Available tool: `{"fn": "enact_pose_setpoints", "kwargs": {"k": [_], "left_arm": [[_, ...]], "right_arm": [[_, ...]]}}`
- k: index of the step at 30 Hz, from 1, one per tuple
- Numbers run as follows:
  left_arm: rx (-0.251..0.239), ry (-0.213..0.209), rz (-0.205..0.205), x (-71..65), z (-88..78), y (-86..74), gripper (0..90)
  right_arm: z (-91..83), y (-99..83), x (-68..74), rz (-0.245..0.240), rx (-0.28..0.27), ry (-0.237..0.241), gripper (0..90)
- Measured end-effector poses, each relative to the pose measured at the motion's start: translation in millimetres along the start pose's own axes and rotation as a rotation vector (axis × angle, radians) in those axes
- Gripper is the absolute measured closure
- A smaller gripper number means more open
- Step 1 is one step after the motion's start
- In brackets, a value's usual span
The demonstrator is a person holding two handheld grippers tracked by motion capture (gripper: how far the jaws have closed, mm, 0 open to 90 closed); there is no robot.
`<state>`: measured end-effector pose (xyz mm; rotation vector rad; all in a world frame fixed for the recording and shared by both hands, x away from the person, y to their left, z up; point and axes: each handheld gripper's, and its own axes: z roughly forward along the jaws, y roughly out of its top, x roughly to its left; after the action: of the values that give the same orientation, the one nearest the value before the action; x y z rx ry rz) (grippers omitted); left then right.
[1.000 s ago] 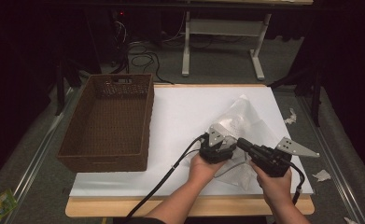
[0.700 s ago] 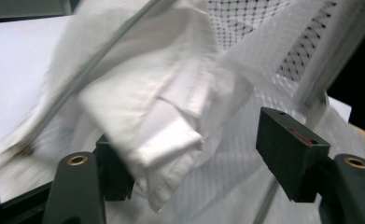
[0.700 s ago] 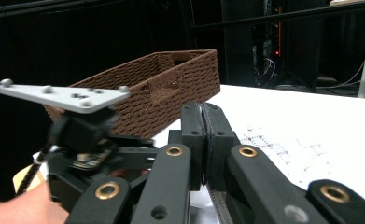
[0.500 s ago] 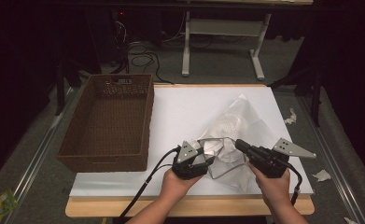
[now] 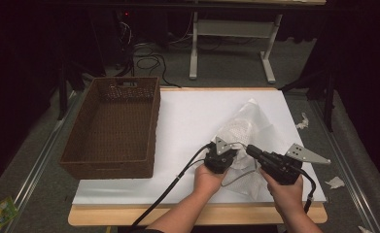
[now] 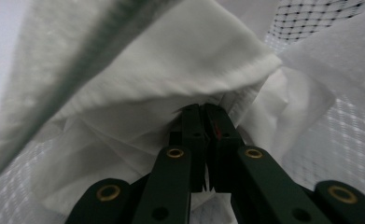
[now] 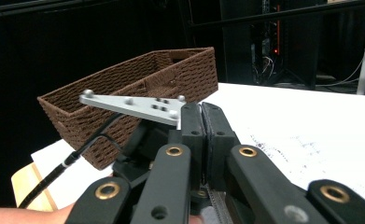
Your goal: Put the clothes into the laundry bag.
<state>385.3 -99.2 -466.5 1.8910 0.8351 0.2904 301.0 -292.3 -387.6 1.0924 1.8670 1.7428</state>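
Below, a white-topped rectangular table (image 5: pixel 192 116) with a pale wooden near edge carries everything in this moment, seen from the high view. At its left side stands a large, dark brown woven wicker basket (image 5: pixel 112 126), oblong and deep, with a handle slot cut in its far wall. The same basket rises at the left of the right gripper view (image 7: pixel 138 93), beyond the grey three-cornered plate of the other tool.

On the right half of the tabletop lies a crumpled white mesh laundry bag with a soft white cloth inside (image 5: pixel 248 131), spreading from the middle of the table toward the near right corner. Scraps of white paper (image 5: pixel 334 182) lie on the grey floor to the right of the table.

A person's forearms enter from the near edge. The left gripper (image 5: pixel 221 156), black with a trailing cable, sits at the near left edge of the bag; its jaws have just been closing and now pinch a fold of the white cloth, as the left gripper view shows (image 6: pixel 203 116). Just to its right, the right gripper (image 5: pixel 253 151) points left toward it, its jaws pressed together on the bag's edge (image 7: pixel 201 116).
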Motion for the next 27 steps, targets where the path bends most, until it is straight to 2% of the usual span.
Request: {"fn": "enact_pose_setpoints", "kwargs": {"k": [2,4,6,8,11,13,14,15,16,18,19,20,22,23,25,27], "left_arm": [[0.011,-0.008,0.02,0.7,-4.2,-0.3,82.2],[0.017,-0.031,0.046,4.3,-19.5,-1.5,74.0],[0.0,-0.039,0.057,8.8,-37.2,-4.9,65.2],[-0.017,-0.015,0.073,16.7,-63.1,-12.8,58.6],[-0.04,0.049,0.083,28.4,-82.2,-19.4,52.0],[-0.038,0.099,0.072,38.8,-81.7,-18.6,44.6],[-0.035,0.113,0.05,44.6,-76.0,-15.5,40.7],[-0.029,0.121,0.047,47.2,-71.2,-13.0,38.0],[-0.02,0.131,0.048,49.0,-63.5,-9.2,37.6],[0.005,0.138,0.078,49.1,-47.6,-1.4,35.8],[0.027,0.138,0.092,49.3,-38.8,3.0,38.3],[0.047,0.137,0.09,50.3,-35.2,5.2,45.8],[0.068,0.12,0.068,53.9,-34.6,7.0,66.1],[0.076,0.116,0.066,55.2,-39.1,7.2,71.2],[0.082,0.125,0.112,55.7,-57.5,6.3,81.1],[0.085,0.121,0.13,54.8,-75.0,4.1,84.1]], "right_arm": [[-0.5,-0.3,-1.3,-0.002,0.002,0.0,89.8],[-1.4,-0.1,-1.4,0.004,-0.001,-0.001,89.8],[-1.6,-0.4,-0.9,0.003,0.001,-0.001,89.9],[-0.1,-0.9,0.1,-0.004,0.006,-0.001,89.8],[1.6,-1.4,3.0,-0.018,0.014,-0.002,89.8],[2.8,-1.5,4.1,-0.023,0.018,-0.001,89.8],[3.4,-1.5,4.5,-0.018,0.018,-0.006,89.8],[4.5,-1.9,4.3,-0.018,0.019,-0.002,89.8],[5.2,-2.3,4.5,-0.017,0.021,0.0,89.8],[6.1,-3.8,5.6,-0.021,0.03,0.0,89.8],[6.6,-4.6,6.2,-0.019,0.031,0.002,89.8],[6.3,-5.3,5.9,-0.018,0.033,0.005,89.8],[4.7,-6.2,4.4,-0.01,0.034,0.005,89.7],[4.0,-6.6,3.6,-0.007,0.034,0.005,89.7],[2.0,-7.8,1.5,0.0,0.04,0.004,89.6],[2.0,-9.5,-0.4,0.005,0.05,0.01,89.4]]}}
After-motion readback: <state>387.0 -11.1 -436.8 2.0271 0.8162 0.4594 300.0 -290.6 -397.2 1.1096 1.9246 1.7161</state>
